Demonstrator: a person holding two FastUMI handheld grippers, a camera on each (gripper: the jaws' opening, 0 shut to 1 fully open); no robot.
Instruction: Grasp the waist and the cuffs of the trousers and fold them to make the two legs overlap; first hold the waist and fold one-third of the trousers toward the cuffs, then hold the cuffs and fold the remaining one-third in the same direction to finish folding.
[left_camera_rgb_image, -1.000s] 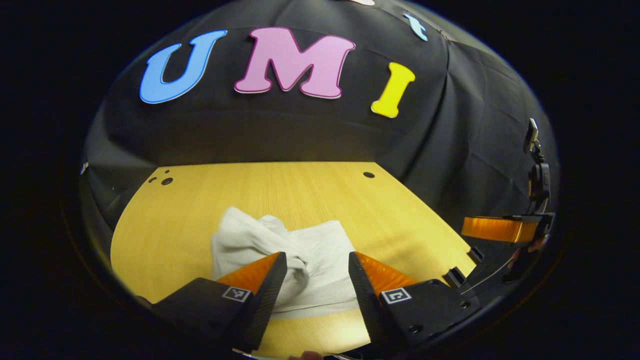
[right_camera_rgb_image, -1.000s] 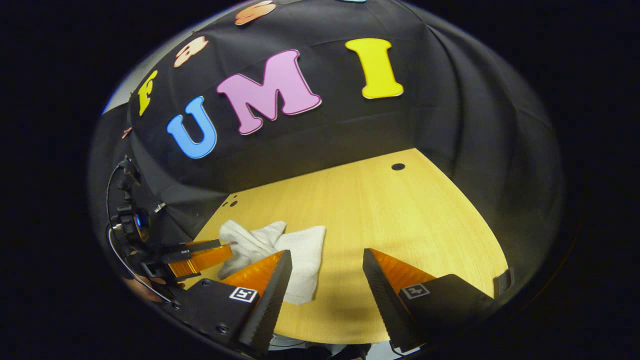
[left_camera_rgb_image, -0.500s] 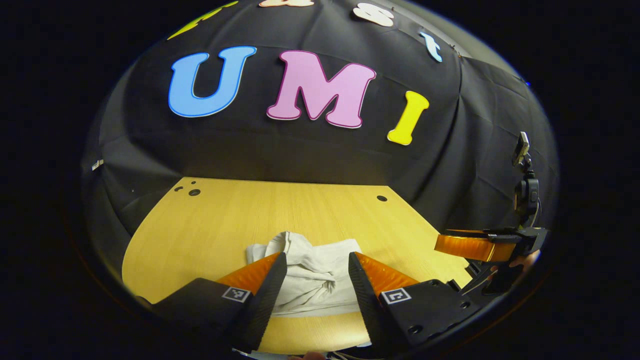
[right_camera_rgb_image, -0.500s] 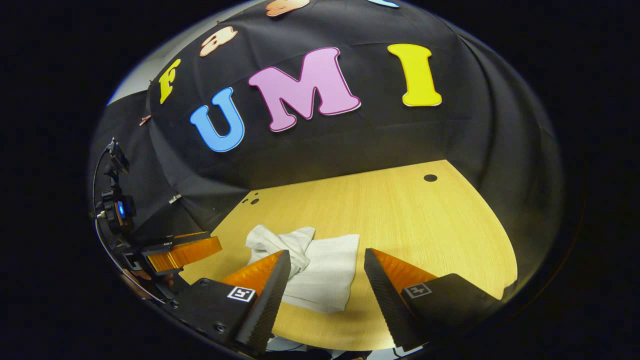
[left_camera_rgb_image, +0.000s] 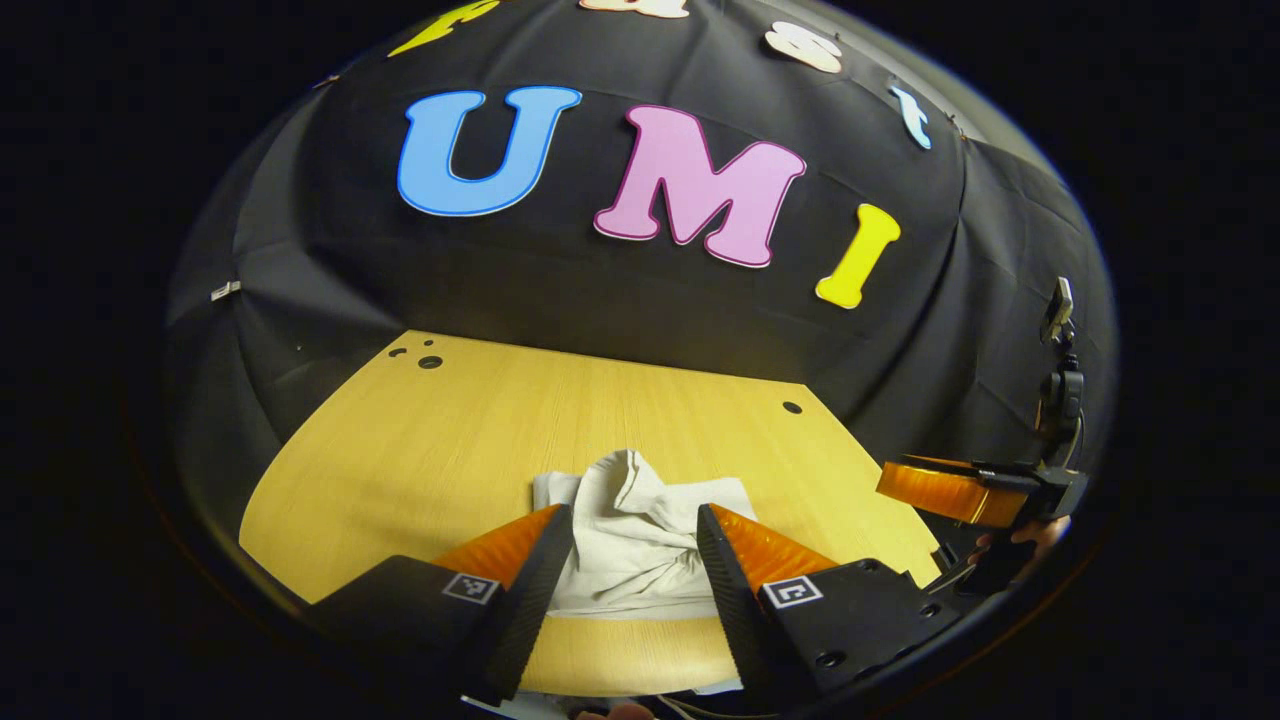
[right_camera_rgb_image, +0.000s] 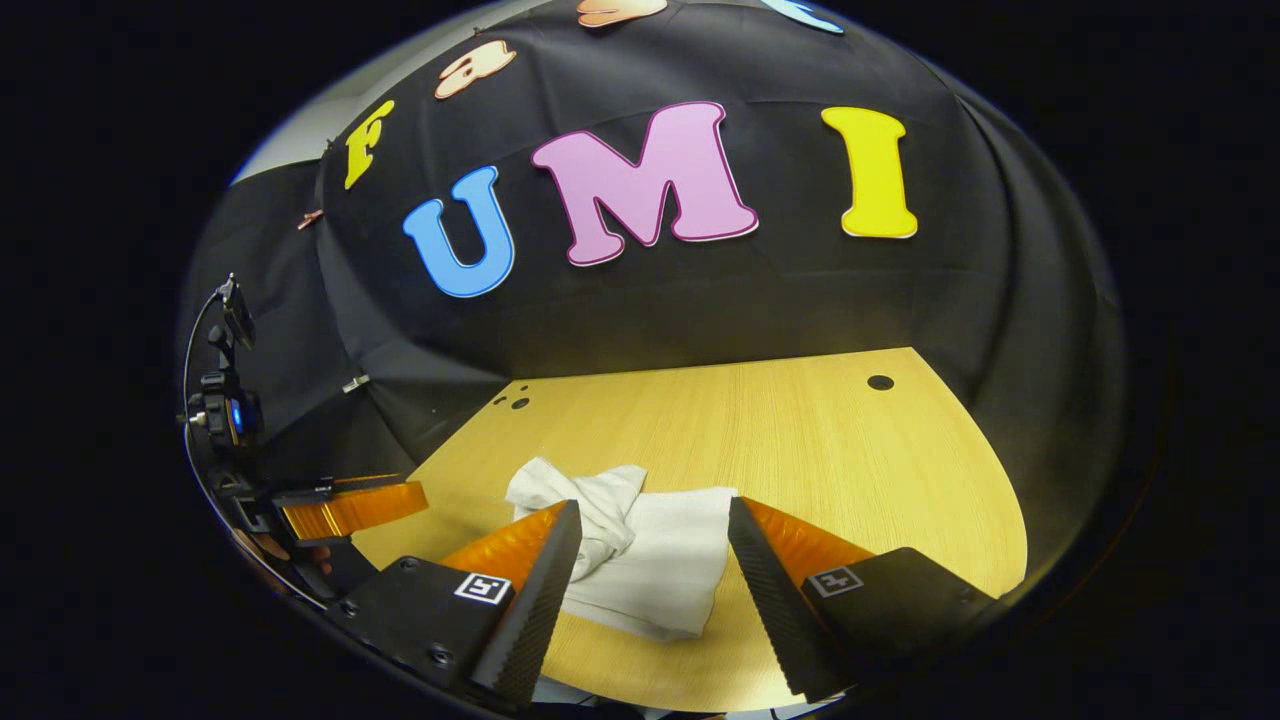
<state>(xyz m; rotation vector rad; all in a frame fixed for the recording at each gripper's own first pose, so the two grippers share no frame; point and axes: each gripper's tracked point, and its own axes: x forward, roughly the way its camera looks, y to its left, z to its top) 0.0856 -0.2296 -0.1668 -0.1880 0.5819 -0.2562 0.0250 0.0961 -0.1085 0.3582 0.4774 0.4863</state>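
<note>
White trousers (left_camera_rgb_image: 640, 540) lie in a rumpled, compact bundle on the table (right_camera_rgb_image: 800, 440), so we judge the folds roughly done, though untidy. Our left gripper (left_camera_rgb_image: 632, 560) and right gripper (right_camera_rgb_image: 655, 570) hang spread and empty.

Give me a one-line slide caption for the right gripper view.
Open right gripper above crumpled white trousers on the wooden table.

Both views face the wall, sharing table (left_camera_rgb_image: 400, 450) — trousers (right_camera_rgb_image: 650, 560).
</note>
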